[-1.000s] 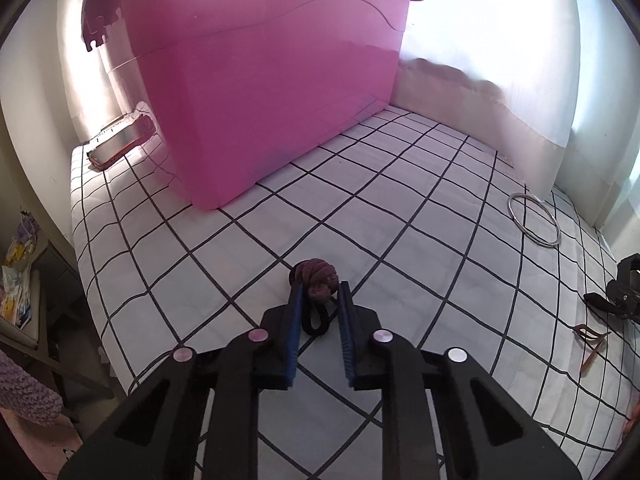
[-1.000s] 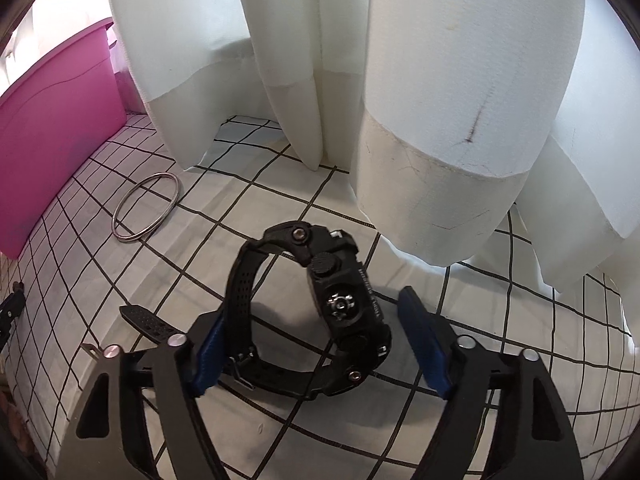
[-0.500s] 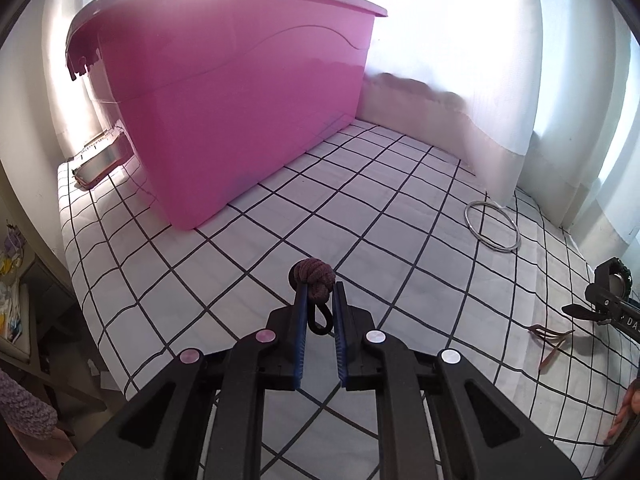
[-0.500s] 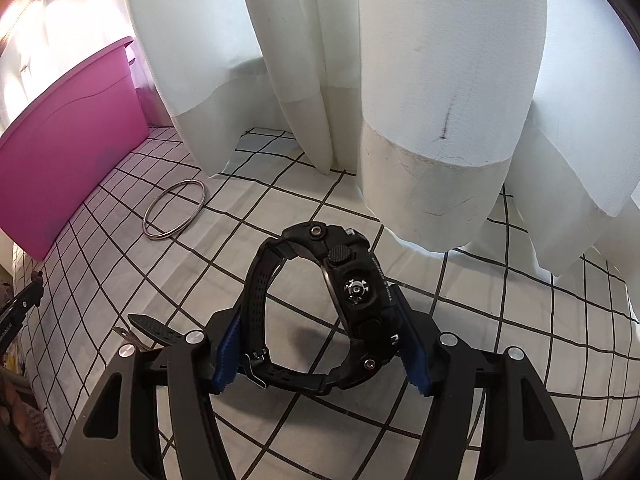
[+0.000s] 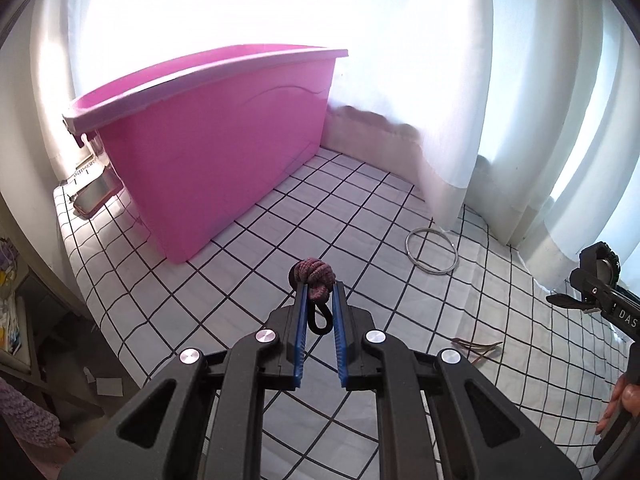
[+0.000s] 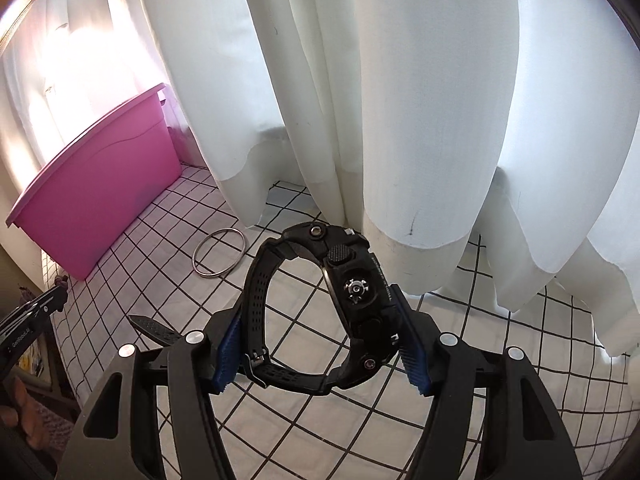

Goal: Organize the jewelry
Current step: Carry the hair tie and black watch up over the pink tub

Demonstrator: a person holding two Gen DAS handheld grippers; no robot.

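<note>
My left gripper (image 5: 319, 292) is shut on a dark red knotted cord piece with a black loop (image 5: 314, 274) and holds it above the checked cloth. My right gripper (image 6: 320, 320) is shut on a black wristwatch (image 6: 352, 292), lifted off the cloth; the watch also shows at the right edge of the left wrist view (image 5: 598, 276). A pink plastic bin (image 5: 208, 152) stands at the back left, and shows in the right wrist view (image 6: 96, 188). A silver bangle (image 5: 432, 248) lies on the cloth near the curtain, and appears in the right wrist view (image 6: 218, 252).
White curtains (image 6: 400, 100) hang along the back edge. A thin brown hair clip (image 5: 476, 346) lies on the cloth to the right. A small metal tray (image 5: 94, 194) sits left of the bin. The bed's left edge drops to a cluttered floor (image 5: 60, 340).
Both grippers have risen with their loads. The left closed tighter on the knotted cord. The right closed on the watch and lifted it. The bin's rim now sits lower in both views.
</note>
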